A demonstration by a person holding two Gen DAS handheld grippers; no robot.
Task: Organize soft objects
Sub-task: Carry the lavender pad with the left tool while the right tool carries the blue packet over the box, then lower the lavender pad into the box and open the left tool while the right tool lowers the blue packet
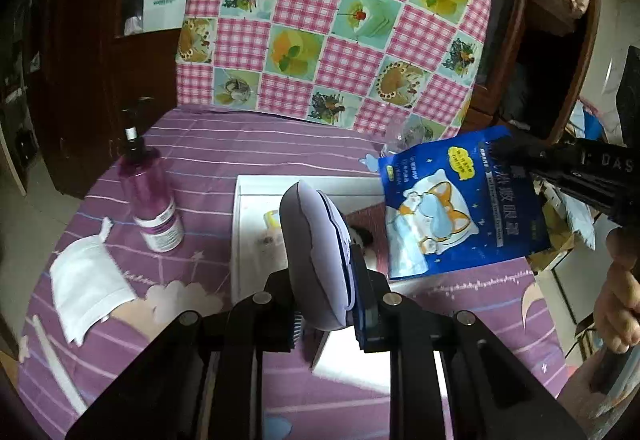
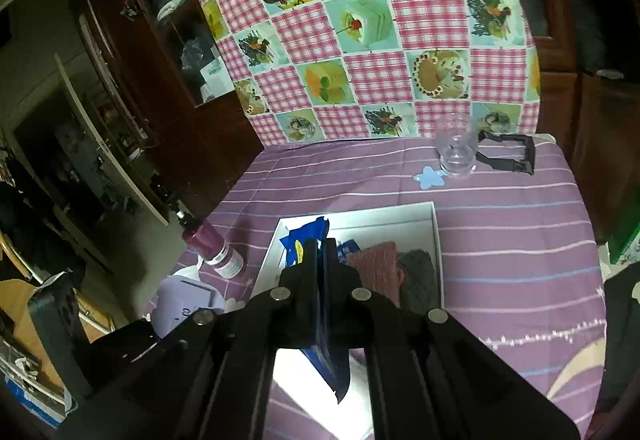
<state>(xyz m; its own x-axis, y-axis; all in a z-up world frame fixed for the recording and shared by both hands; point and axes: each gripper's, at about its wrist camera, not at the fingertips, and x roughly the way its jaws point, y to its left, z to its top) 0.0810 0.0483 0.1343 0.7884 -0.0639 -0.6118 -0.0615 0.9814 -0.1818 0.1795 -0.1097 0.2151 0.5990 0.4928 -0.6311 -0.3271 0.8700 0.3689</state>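
My left gripper (image 1: 326,304) is shut on a lavender padded eye mask (image 1: 316,252), held on edge above the white box (image 1: 240,240). My right gripper (image 2: 320,260) is shut on a blue pouch with a cartoon dog (image 1: 460,208), seen edge-on in the right wrist view (image 2: 326,352), and holds it over the box's (image 2: 434,236) right side. In the box lie a maroon knitted cloth (image 2: 376,268) and a dark grey knitted cloth (image 2: 420,276). The eye mask also shows in the right wrist view (image 2: 180,304), at the lower left.
A purple pump bottle (image 1: 150,196) stands left of the box on the purple striped bedsheet (image 1: 208,156). A white face mask (image 1: 88,280) lies at the front left. A clear glass (image 2: 456,148) and a black clip-like part (image 2: 516,156) sit far right. A pink checked pillow (image 1: 332,20) stands behind.
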